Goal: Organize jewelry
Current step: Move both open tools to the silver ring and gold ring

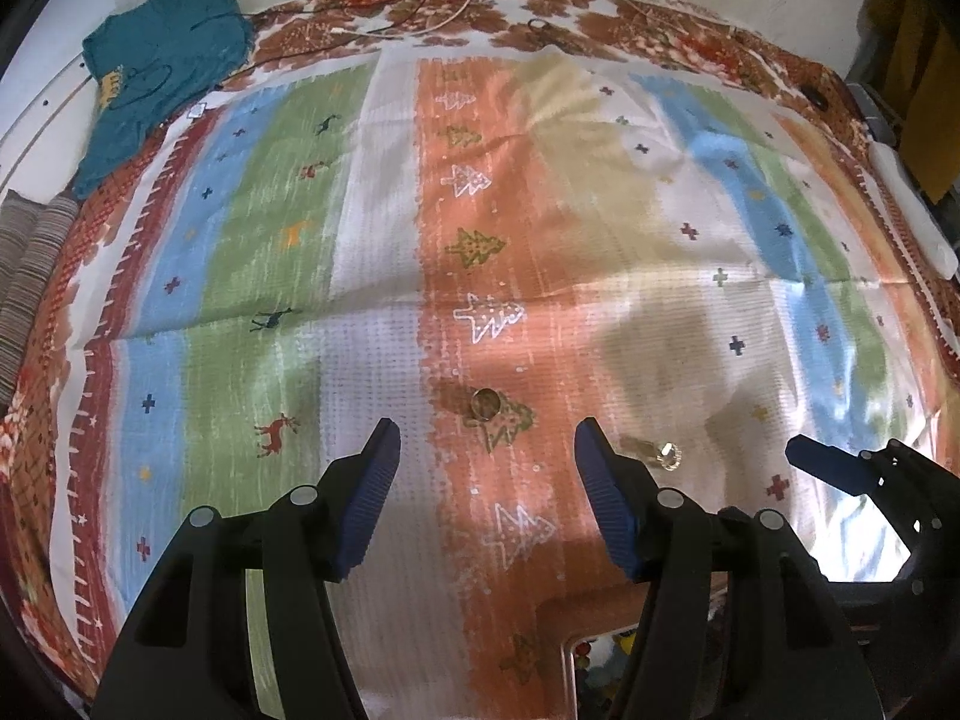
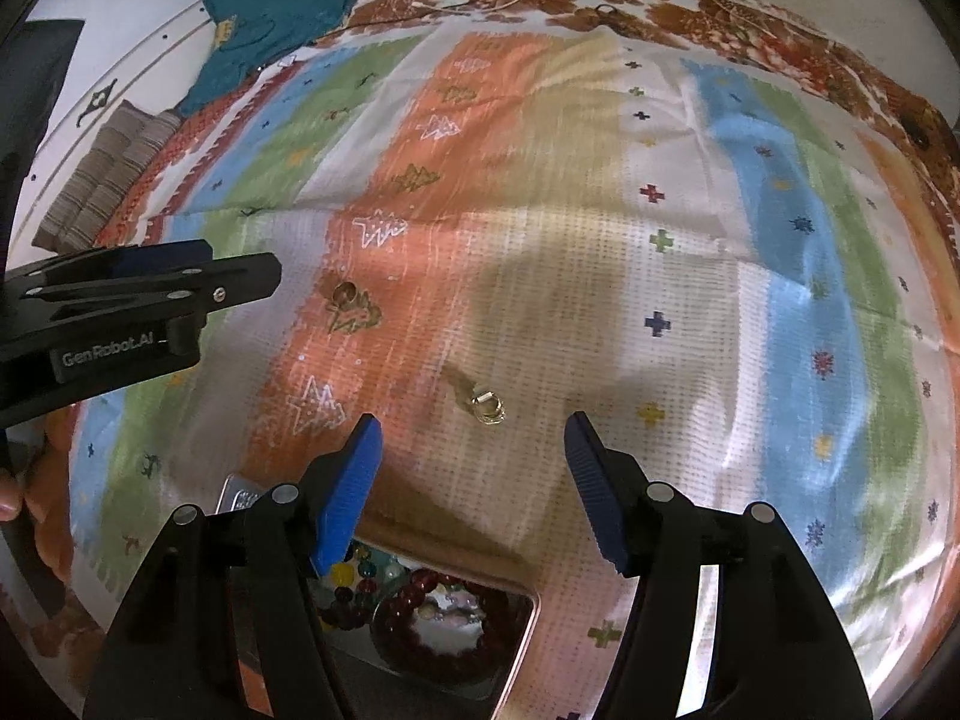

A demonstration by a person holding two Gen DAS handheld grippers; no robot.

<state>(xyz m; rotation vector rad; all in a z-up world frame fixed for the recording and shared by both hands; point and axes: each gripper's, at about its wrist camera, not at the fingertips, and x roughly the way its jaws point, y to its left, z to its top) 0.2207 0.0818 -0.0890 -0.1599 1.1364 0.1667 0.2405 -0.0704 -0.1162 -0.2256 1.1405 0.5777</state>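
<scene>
A gold ring [image 1: 485, 404] lies on the orange stripe of the cloth, just ahead of my left gripper [image 1: 486, 429], which hangs open above it with nothing between its fingers. A second, paler ring [image 2: 487, 407] rests on the white stripe, right at the gap of my open right gripper [image 2: 473, 420], untouched. In the left wrist view this pale ring [image 1: 667, 455] lies to the right of the left gripper. In the right wrist view the gold ring [image 2: 344, 294] shows further off to the left. A jewelry tray [image 2: 522, 648] holds a dark red bead bracelet [image 2: 414, 597] and coloured beads.
A striped patterned cloth [image 1: 372, 252] covers the surface. A teal garment [image 1: 156, 60] and thin cables [image 1: 432, 6] lie at the far edge, with a folded striped fabric [image 2: 108, 168] at the left. The left gripper's body [image 2: 150, 288] juts in at the left of the right wrist view.
</scene>
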